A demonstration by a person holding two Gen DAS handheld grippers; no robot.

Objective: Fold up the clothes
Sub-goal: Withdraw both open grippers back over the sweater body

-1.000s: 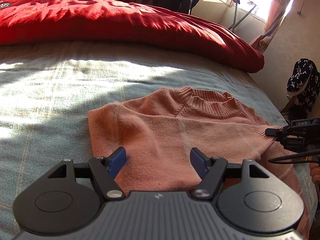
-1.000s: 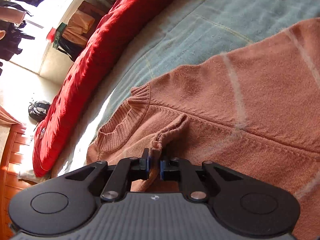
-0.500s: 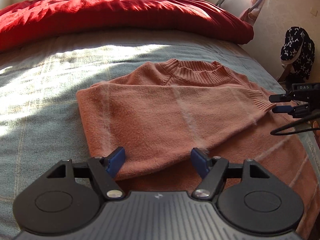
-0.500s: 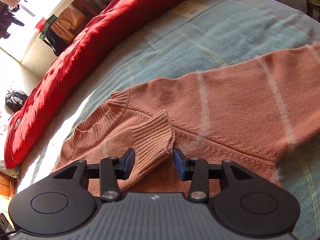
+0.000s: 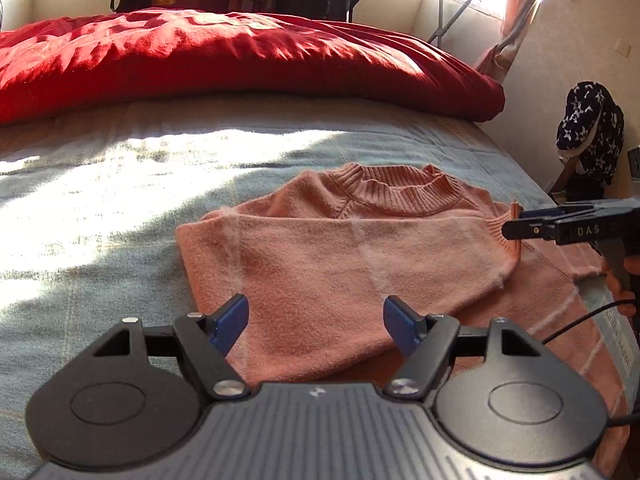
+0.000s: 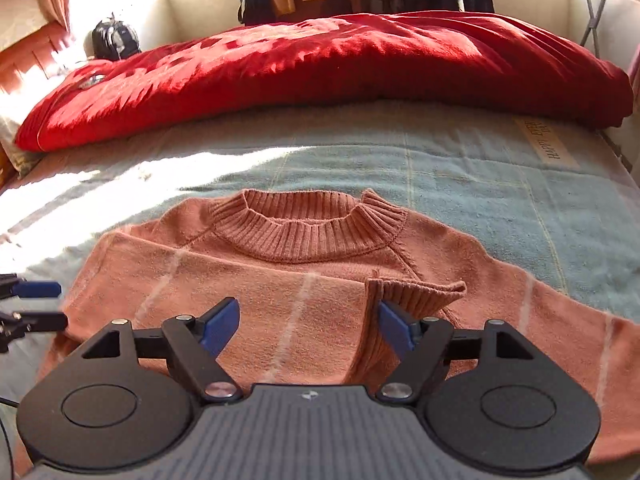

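Left gripper (image 5: 316,322): black frame, blue pads, jaws wide apart, nothing between them, tilted downward. Right gripper (image 6: 309,326): same build, jaws just been opening, now wide, nothing pinched; right pad beside a cuff. Part of the hand (image 5: 624,276) holding it shows at right edge.

Salmon sweater (image 5: 344,256) flat on bed (image 5: 120,184), sleeve folded across. Left gripper (image 5: 316,320) jaws apart above hem; right gripper (image 5: 516,222) by the cuff.

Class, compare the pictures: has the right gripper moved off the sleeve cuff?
Yes. The right gripper has just been opening, releasing the cuff, and has swung round to face the red duvet.
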